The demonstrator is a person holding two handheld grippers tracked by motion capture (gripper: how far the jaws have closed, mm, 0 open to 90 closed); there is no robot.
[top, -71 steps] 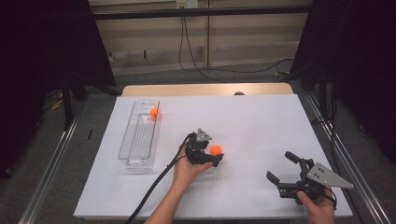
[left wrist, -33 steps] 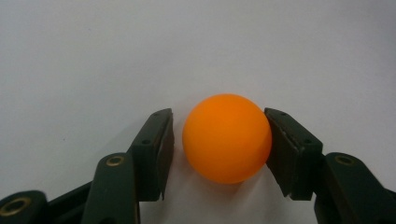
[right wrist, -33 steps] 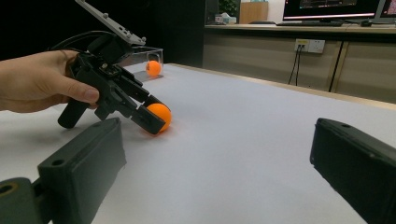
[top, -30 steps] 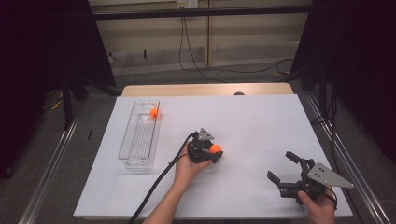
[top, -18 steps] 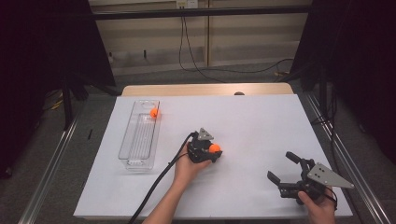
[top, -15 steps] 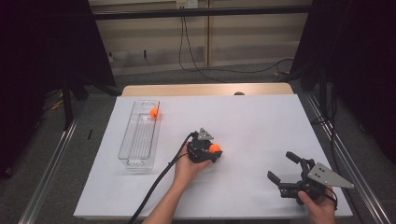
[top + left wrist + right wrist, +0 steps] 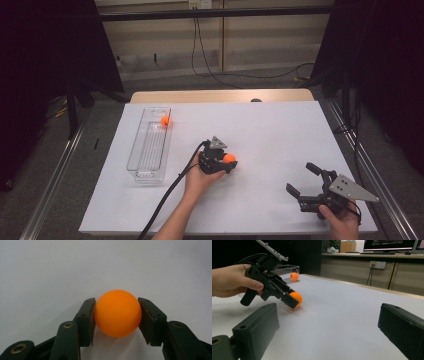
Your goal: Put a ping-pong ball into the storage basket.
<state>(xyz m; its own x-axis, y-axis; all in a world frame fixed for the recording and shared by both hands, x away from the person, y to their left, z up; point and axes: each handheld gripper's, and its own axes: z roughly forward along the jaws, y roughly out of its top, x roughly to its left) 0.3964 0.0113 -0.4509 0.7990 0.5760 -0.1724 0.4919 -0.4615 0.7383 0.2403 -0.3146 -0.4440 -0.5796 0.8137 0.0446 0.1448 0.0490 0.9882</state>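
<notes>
Our left gripper (image 7: 223, 162) was matte black, with a grey three-cornered plate on top and a black cable trailing from its rear. Our right gripper (image 7: 309, 181) was black too and carried the same grey plate, dotted with small holes. The blocky fingers (image 7: 86, 320) showed brass-coloured rivets and small screw holes. Our forearms were bare, without sleeves.

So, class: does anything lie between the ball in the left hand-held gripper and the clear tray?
Nothing visible: bare white table separates the held ball in the left hand-held gripper from the tray.
</notes>
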